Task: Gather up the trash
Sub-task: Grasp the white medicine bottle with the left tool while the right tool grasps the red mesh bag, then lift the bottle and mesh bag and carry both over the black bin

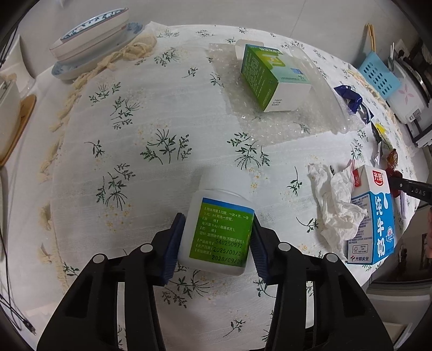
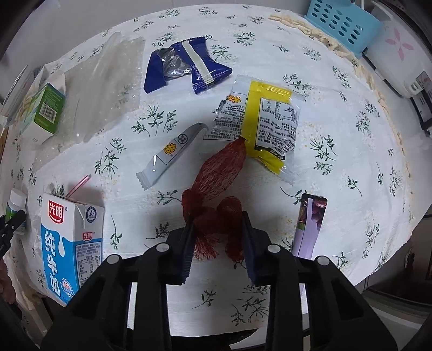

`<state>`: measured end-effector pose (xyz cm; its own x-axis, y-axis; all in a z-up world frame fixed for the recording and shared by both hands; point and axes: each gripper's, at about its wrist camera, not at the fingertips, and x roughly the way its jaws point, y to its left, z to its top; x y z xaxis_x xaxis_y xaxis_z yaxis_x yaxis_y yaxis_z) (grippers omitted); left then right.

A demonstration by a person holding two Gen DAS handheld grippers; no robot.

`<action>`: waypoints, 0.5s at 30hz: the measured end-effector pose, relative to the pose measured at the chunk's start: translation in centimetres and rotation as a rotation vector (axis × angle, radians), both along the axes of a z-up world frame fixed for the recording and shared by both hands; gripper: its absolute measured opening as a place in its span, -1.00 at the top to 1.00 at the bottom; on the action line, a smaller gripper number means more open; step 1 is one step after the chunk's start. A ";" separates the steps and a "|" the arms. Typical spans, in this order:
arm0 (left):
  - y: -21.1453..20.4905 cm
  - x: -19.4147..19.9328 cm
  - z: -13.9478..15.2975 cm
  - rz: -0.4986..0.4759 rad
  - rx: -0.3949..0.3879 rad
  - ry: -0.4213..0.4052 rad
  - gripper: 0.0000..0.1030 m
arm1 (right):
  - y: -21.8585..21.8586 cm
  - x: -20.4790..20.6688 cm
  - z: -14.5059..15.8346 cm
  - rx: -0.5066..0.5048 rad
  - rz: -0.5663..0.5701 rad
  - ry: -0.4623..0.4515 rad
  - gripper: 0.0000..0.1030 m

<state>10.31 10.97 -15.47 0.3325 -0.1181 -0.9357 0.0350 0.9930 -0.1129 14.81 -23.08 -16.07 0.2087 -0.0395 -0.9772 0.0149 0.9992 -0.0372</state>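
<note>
A white pill bottle [image 1: 218, 232] with a green label lies on the flowered tablecloth [image 1: 151, 113], and my left gripper [image 1: 216, 226] is shut on it, a blue pad against each side. My right gripper [image 2: 217, 226] is shut on the knotted end of a red net bag [image 2: 218, 172], whose body stretches away over the cloth toward a yellow snack wrapper [image 2: 270, 121]. A blue-and-white milk carton [image 1: 375, 216] [image 2: 70, 243] stands between the two grippers. Beside the carton lies a crumpled white tissue [image 1: 337, 205].
A green medicine box [image 1: 270, 78] rests on clear bubble wrap [image 1: 283, 127]. A dark blue wrapper [image 2: 186, 67], a white wrapper [image 2: 172, 154] and a purple wrapper [image 2: 310, 221] lie loose. A blue basket [image 2: 343, 24] stands at the far right, stacked plates [image 1: 91, 46] at the far left.
</note>
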 end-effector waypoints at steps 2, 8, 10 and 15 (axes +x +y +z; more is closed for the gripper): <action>0.0 -0.2 0.1 0.001 -0.003 0.000 0.13 | -0.3 -0.2 0.3 0.007 -0.003 -0.005 0.49; -0.1 -0.9 0.8 0.020 -0.003 -0.012 0.14 | -0.3 -1.0 1.4 0.017 0.013 -0.034 0.50; -0.2 -1.3 1.5 0.036 -0.007 -0.025 0.14 | -0.6 -1.4 2.1 0.039 0.017 -0.047 0.50; -0.6 -2.5 3.9 0.084 -0.012 -0.059 0.14 | -0.7 -1.9 3.6 0.072 0.044 -0.099 0.50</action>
<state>7.78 10.38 -11.55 0.3960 -0.0985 -0.9130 -0.0410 0.9913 -0.1247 12.90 -23.82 -12.46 0.3040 0.0416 -0.9518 -0.0287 0.9990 0.0346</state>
